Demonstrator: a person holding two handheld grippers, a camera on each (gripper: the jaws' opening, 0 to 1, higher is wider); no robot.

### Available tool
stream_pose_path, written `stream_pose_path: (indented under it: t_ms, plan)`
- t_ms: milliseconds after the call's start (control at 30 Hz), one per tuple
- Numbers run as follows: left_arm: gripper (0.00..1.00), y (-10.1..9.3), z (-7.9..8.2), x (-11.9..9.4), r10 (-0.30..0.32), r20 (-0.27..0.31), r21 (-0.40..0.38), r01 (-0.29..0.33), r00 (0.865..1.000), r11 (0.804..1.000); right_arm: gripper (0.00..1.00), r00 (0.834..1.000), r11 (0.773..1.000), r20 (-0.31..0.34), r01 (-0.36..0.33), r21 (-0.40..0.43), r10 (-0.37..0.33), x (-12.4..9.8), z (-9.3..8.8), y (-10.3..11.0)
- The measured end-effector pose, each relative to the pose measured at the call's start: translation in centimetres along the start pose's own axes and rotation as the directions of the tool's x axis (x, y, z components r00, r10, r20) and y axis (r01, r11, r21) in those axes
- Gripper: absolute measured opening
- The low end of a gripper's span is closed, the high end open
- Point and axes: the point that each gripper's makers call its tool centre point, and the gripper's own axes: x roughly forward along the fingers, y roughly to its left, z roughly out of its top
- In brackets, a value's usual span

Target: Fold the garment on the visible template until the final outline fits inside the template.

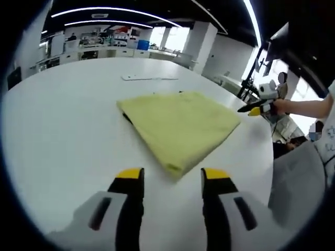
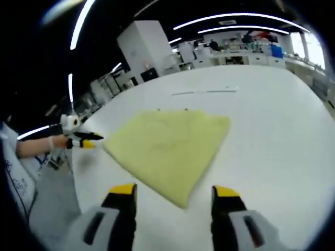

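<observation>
On the white table (image 1: pixel 63 136) the folded yellow cloth (image 1: pixel 180 128) lies flat, both grippers clear of it. Left gripper (image 1: pixel 172 180) and right gripper (image 2: pixel 175 196) hang spread and empty near its closest corner. A careless grab there could, I judge, drag the layers apart and spoil the outline.

bare white surface (image 1: pixel 63 136) lies open all around the folded yellow garment (image 1: pixel 180 125); nothing stands near it.
</observation>
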Motion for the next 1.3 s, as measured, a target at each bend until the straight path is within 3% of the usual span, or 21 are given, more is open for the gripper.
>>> stream_pose_path:
  t_ms: [100, 233, 600, 1000, 1100, 1300]
  plan:
    - [0.33, 0.0, -0.6, 0.3, -0.003, -0.010, 0.006, 0.003, 1.000, 1.000, 0.40, 0.999, 0.999, -0.026, -0.027, 0.027, 0.028, 0.2, -1.0, 0.6]
    - [0.24, 0.0, -0.9, 0.4, 0.004, -0.008, 0.006, -0.004, 1.000, 1.000, 0.30, 0.999, 0.999, -0.040, -0.028, 0.037, 0.030, 0.6, -1.7, 0.6]
    - [0.15, -0.2, -1.8, 1.2, -0.005, -0.035, -0.003, 0.005, 0.999, 1.000, 0.18, 0.999, 0.999, -0.038, -0.022, 0.050, 0.023, 1.2, -2.0, -0.1]
    - [0.05, -0.6, -1.2, 1.2, -0.016, -0.008, -0.031, 0.016, 1.000, 0.999, 0.00, 1.000, 0.998, -0.021, -0.002, 0.070, 0.004, 0.8, -1.7, -0.9]
    - [0.00, -0.8, -1.1, 1.3, -0.027, 0.001, -0.038, 0.027, 1.000, 0.999, 0.00, 1.000, 0.997, -0.021, -0.003, 0.076, 0.004, 0.9, -1.7, -0.9]
    - [0.00, -0.6, -1.0, 1.1, -0.023, 0.007, -0.025, 0.023, 1.000, 0.999, 0.00, 1.000, 0.997, -0.024, 0.004, 0.077, -0.002, 0.8, -1.7, -1.1]
